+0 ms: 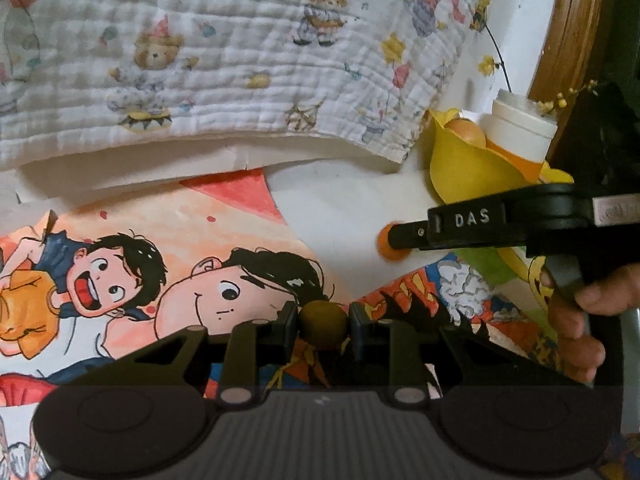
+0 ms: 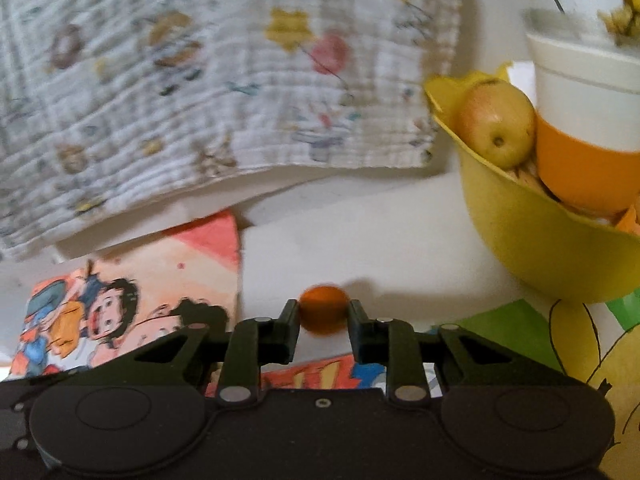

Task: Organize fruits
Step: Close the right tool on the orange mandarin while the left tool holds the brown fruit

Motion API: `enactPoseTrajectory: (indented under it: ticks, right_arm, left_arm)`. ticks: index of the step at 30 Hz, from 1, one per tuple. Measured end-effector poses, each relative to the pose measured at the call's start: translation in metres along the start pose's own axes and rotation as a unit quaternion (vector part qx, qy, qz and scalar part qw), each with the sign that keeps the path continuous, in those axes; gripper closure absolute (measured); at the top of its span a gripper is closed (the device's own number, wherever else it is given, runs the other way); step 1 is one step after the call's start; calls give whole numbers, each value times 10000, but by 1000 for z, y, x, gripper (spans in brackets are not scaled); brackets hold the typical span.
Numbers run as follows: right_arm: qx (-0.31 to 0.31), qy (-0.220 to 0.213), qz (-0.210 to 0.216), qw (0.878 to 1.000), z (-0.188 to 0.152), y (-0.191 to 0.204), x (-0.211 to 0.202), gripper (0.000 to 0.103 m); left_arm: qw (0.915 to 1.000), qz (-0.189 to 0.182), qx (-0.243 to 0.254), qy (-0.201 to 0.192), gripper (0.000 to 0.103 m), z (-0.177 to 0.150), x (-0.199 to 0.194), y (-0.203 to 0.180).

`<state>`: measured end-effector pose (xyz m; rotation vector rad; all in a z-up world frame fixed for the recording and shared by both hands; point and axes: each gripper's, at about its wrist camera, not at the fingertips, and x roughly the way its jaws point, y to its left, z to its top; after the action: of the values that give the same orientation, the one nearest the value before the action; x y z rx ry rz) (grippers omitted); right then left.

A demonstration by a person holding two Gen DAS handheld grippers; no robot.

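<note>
My left gripper (image 1: 323, 322) is shut on a small brown-green round fruit (image 1: 323, 323), held above the cartoon-printed sheet. My right gripper (image 2: 323, 314) is shut on a small orange round fruit (image 2: 324, 314); in the left wrist view that gripper (image 1: 394, 240) comes in from the right with the orange fruit (image 1: 387, 245) at its tip. A yellow bowl (image 2: 540, 236) stands to the right, holding a yellow-red apple (image 2: 496, 124) and an orange cup with a white top (image 2: 580, 128). The bowl (image 1: 460, 164) shows behind the right gripper in the left wrist view.
A white quilted cloth with bear prints (image 1: 220, 52) hangs over the back. Cartoon posters (image 1: 140, 272) cover the white surface. A wooden frame (image 1: 568, 28) stands at the far right. A person's hand (image 1: 580, 320) grips the right tool.
</note>
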<state>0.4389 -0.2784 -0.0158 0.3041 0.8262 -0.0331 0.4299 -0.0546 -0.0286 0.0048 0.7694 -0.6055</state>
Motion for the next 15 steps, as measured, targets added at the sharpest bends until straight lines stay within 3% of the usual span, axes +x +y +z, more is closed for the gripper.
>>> enactPoseTrajectory:
  ticks: [1, 5, 13, 15]
  right_arm:
    - [-52, -21, 49, 10000, 0, 2, -4, 93]
    - [-212, -106, 180, 9996, -2, 5, -18, 93]
    - [15, -25, 333, 9994, -2, 3, 6, 59]
    - [-97, -119, 155, 9998, 2, 8, 13, 58]
  left_arm:
    - [10000, 4, -14, -27, 74, 1, -4, 0]
    - [9999, 51, -27, -100, 74, 2, -15, -4]
    - [9990, 400, -83, 173, 74, -1, -12, 1]
    - [9989, 400, -203, 151, 74, 0, -11, 9]
